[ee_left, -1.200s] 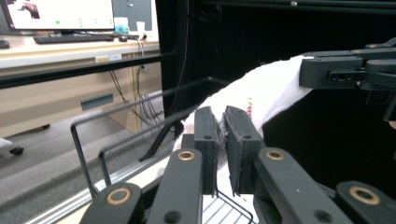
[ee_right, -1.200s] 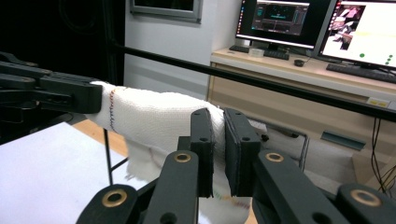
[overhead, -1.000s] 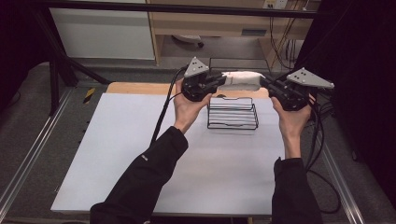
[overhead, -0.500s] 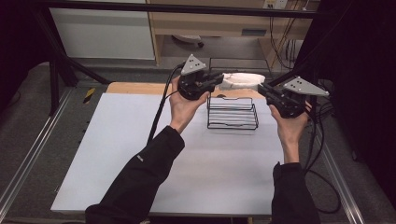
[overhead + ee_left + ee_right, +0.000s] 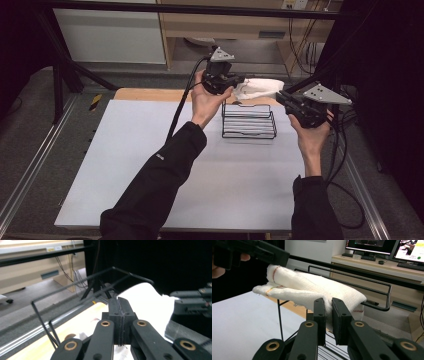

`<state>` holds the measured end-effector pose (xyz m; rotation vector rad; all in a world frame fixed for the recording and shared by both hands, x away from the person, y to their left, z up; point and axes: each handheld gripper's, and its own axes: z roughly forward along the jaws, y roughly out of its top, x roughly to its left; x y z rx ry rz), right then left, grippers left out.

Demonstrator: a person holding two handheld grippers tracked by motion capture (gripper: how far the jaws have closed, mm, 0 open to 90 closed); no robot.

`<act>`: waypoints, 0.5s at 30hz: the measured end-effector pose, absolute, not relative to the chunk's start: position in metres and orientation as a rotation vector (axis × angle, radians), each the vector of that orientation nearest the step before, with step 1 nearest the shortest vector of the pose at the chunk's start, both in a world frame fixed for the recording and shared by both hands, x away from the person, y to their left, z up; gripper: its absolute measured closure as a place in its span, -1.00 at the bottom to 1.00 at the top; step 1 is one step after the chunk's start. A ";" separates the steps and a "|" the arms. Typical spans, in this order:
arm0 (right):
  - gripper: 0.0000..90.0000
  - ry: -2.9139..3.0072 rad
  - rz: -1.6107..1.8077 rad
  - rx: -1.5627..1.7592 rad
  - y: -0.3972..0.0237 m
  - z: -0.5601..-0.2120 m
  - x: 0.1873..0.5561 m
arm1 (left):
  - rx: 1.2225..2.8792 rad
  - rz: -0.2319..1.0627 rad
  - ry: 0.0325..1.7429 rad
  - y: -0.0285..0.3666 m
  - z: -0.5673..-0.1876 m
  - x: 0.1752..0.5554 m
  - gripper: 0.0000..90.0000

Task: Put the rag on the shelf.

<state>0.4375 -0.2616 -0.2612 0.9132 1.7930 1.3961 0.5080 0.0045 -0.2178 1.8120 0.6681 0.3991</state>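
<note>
Cloth: a folded white woven cloth with coloured edge stitching (image 5: 260,87) lies draped over the far top rail of the black wire rack (image 5: 248,121), at the table's far edge.
Long axis: it runs along the rail, from one gripper toward the other.
Left gripper (image 5: 239,80): jaws pressed flat together at the cloth's left end; whether cloth is pinched between them I cannot tell.
Right gripper (image 5: 281,96): jaws parted by a narrow gap, empty, just short of the cloth's right end.
Nearer hand: the left.
Table: white tabletop (image 5: 150,165).

Left hand-held gripper (image 5: 239,80) at white cloth (image 5: 260,88) above wire rack (image 5: 249,121); right hand-held gripper (image 5: 281,97) nearby.
</note>
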 end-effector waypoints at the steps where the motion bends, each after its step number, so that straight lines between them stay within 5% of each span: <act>1: 0.83 1.795 1.397 0.914 -0.262 -0.262 0.437 | 1.817 0.392 0.660 0.005 -0.220 0.507 0.99; 15: 0.68 1.825 1.397 0.932 -0.262 -0.265 0.437 | 1.882 0.380 0.620 0.007 -0.249 0.496 0.99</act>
